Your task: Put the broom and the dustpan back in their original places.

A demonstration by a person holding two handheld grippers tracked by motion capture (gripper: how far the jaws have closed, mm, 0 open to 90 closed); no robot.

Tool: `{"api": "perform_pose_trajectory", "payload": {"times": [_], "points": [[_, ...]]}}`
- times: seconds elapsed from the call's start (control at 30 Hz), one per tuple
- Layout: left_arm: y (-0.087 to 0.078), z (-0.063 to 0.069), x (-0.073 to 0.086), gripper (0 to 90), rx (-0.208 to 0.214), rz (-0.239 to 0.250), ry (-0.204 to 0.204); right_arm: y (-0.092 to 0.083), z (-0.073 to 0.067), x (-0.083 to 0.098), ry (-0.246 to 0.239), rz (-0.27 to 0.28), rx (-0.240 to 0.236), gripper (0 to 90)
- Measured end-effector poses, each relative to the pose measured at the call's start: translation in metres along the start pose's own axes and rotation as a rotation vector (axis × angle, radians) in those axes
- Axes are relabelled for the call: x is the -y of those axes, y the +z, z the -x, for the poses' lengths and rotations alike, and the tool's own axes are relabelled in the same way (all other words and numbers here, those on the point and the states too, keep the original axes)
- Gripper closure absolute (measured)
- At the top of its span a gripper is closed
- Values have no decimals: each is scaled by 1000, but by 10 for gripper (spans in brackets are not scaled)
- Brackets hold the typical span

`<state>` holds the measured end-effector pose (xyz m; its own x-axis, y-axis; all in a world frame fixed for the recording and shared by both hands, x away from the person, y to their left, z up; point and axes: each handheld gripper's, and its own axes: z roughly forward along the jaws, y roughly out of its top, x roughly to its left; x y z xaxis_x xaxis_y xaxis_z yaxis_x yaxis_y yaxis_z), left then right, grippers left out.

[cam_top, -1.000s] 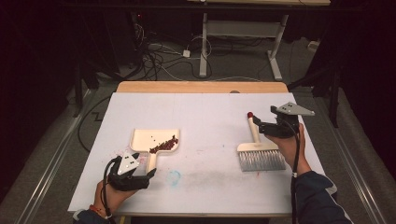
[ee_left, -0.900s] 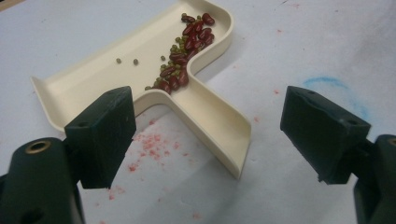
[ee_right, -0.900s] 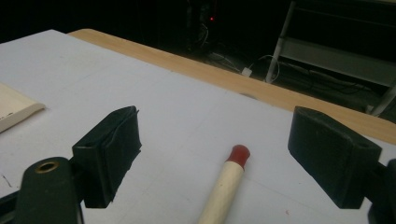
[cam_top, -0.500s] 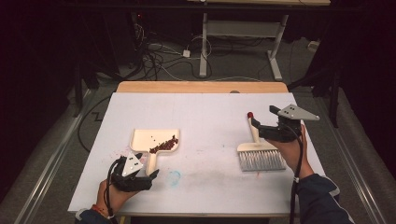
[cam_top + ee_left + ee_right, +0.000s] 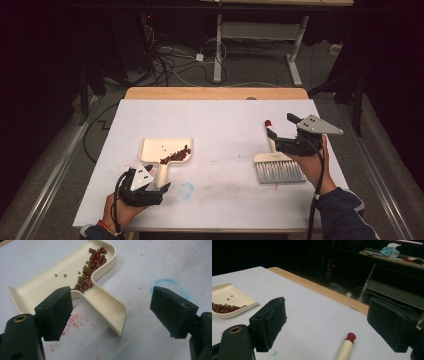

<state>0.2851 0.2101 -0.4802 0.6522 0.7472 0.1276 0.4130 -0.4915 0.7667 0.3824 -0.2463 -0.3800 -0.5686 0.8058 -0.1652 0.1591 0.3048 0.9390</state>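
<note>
We find no legible text, label, brand, number or sign on any surface. The cream dustpan (image 5: 75, 287), the brush (image 5: 276, 165) and the white table cover (image 5: 225, 120) carry no lettering; a blue smudge (image 5: 166, 282) and red specks on the cover form no characters that we can read.

White worktop (image 5: 220, 120) with a wooden strip along its far edge. Lying on it: a cream dustpan (image 5: 162, 152) holding red and green beans (image 5: 175, 155), left; a hand brush (image 5: 276, 165) with red-tipped handle, right; a blue smudge (image 5: 186, 189) and reddish specks.
</note>
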Motion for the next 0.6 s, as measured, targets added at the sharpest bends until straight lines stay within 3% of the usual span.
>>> {"api": "perform_pose_trajectory", "payload": {"times": [0.6], "points": [[0, 3, 0, 181, -11, -6, 30, -17, -19, 4, -68, 33, -8, 165]]}}
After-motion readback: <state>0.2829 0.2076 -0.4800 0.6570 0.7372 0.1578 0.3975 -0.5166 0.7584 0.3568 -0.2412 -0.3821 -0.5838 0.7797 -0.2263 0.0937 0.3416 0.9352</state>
